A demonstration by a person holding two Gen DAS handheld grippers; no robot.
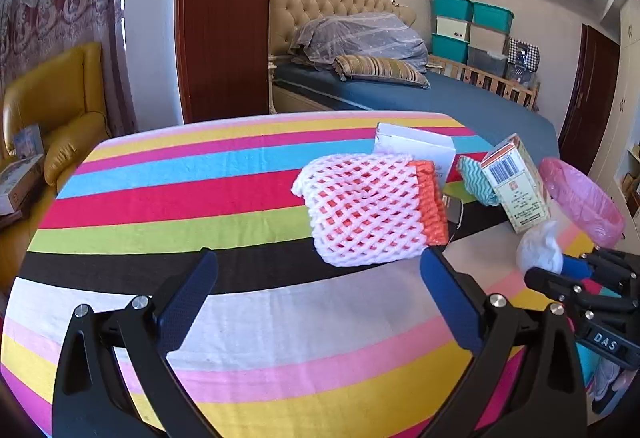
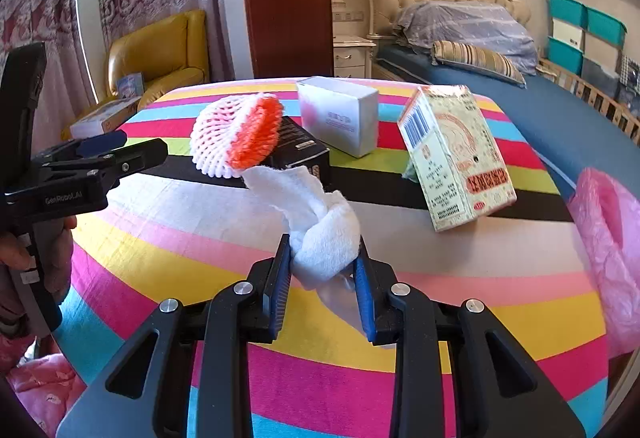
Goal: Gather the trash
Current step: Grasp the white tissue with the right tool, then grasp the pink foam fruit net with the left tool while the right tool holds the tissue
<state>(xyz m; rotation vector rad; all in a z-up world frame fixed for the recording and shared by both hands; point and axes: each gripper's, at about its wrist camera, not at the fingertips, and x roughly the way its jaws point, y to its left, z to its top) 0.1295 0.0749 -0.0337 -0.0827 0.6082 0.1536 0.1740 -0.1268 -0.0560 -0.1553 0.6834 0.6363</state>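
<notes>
On the striped surface the right claw is clamped on a white tissue wad, not yet binned in the pink bag, while the left claw gapes empty near the foam net; three boxes remain.

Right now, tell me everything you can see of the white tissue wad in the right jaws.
The white tissue wad is soft, crumpled paper, bunched into a knot-like lump with a looser tail trailing up and left toward the foam fruit net. The right gripper is shut on it, blue pads pressing both sides, and a thin wisp hangs below. It is lifted clear of the striped tablecloth. In the left wrist view it shows as a white lump near the pink bag.
</notes>
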